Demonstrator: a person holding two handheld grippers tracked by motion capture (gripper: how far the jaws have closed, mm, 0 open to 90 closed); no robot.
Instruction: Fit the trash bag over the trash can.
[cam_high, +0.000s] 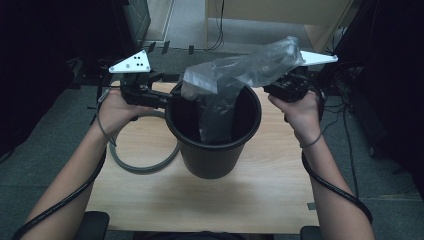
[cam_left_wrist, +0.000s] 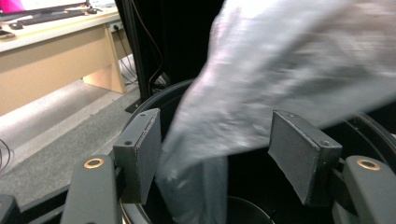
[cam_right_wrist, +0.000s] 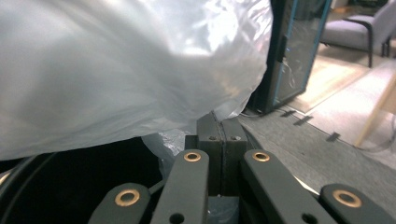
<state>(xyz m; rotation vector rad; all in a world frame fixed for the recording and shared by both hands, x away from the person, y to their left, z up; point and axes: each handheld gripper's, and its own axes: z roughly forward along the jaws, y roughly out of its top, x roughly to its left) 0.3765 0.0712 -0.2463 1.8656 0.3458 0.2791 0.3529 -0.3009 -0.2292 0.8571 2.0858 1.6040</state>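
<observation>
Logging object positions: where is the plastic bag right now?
High view, centre: the plastic bag hangs into the black bin, its top pinched by the right gripper at the rim's right.

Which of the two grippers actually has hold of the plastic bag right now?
The right gripper: its jaws are shut on the translucent grey plastic bag. The left gripper stands open around it.

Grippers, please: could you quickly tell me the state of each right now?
Left gripper: open, bag between its jaws, unpinched.
Right gripper: closed on the bag's edge.

The bin (cam_high: 214, 145) stands between the left gripper (cam_high: 162, 100) and right gripper (cam_high: 272, 89), the plastic bag (cam_high: 235, 75) hanging into it.
</observation>
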